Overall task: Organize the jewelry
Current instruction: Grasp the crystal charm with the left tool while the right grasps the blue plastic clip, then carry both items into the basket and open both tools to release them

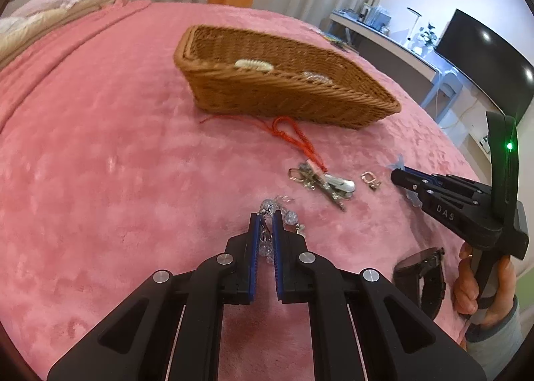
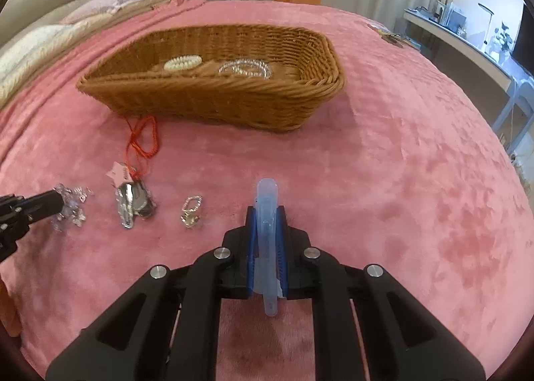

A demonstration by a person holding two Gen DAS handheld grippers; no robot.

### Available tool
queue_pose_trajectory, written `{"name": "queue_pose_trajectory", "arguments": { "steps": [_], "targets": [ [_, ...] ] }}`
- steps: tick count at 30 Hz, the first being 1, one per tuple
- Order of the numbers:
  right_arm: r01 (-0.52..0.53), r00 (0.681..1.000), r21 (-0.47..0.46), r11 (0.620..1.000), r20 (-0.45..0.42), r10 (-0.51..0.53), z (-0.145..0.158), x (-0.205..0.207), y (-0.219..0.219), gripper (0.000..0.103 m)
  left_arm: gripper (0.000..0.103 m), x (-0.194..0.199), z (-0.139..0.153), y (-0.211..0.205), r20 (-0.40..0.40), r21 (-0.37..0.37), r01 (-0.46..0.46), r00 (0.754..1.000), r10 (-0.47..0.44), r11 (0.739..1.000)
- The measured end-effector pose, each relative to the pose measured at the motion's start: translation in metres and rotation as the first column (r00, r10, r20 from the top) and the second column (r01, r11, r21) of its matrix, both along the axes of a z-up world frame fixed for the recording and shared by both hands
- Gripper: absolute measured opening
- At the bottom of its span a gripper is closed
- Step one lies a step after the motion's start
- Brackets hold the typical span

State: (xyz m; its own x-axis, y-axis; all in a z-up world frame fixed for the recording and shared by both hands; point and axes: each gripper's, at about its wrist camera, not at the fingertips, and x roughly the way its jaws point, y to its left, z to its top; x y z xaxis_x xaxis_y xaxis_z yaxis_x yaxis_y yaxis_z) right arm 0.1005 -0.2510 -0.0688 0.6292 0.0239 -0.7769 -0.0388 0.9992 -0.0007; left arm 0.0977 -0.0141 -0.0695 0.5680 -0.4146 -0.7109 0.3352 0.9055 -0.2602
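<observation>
A bed (image 2: 417, 154) covered in a pink plush blanket fills both views, with pillows at its far left. On its far half sits a woven wicker basket (image 2: 213, 104), holding a cream beaded bracelet (image 2: 183, 63) toward the left and a clear crystal bracelet (image 2: 245, 68) to its right. The right tool (image 2: 267, 214) is closed narrow on a translucent blue plastic clip (image 2: 267, 201), which stands upright between the blue pads and pokes out past the tips. The left tool (image 1: 266, 217) is pinched on a cluster of clear crystal beads (image 1: 282, 209) lying on the blanket near the middle. A red cord (image 2: 143, 139) loops just in front of the basket and runs down to a bunch of silver hair clips (image 2: 133, 202) with a small pink star tag. Just right of those lies a small silver ring-shaped charm (image 2: 191, 211), apart from both tools. A dark watch (image 1: 422, 276) rests at the near right edge of the left wrist view.
</observation>
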Motion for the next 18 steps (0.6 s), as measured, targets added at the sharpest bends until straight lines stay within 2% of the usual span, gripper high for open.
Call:
{"name": "queue_pose_trajectory", "arguments": {
  "steps": [2,9,18],
  "targets": [
    [-0.006,1.0,0.036,0.999,0.017,0.005,0.008,-0.004,-0.003,0.009,0.006,-0.005,0.007,-0.002,0.031,-0.004,0.007,1.0,-0.007,1.0],
    [-0.031,0.996,0.059,0.998,0.082,0.026,0.04,-0.014,0.002,0.009,0.006,-0.011,0.039,-0.006,0.119,-0.018,0.031,0.992,-0.028,0.999],
    [-0.073,0.978,0.077,0.994,0.199,0.056,0.108,0.007,0.004,0.009,0.006,0.012,0.099,-0.015,0.244,-0.01,0.052,0.969,-0.048,0.999]
  ]
}}
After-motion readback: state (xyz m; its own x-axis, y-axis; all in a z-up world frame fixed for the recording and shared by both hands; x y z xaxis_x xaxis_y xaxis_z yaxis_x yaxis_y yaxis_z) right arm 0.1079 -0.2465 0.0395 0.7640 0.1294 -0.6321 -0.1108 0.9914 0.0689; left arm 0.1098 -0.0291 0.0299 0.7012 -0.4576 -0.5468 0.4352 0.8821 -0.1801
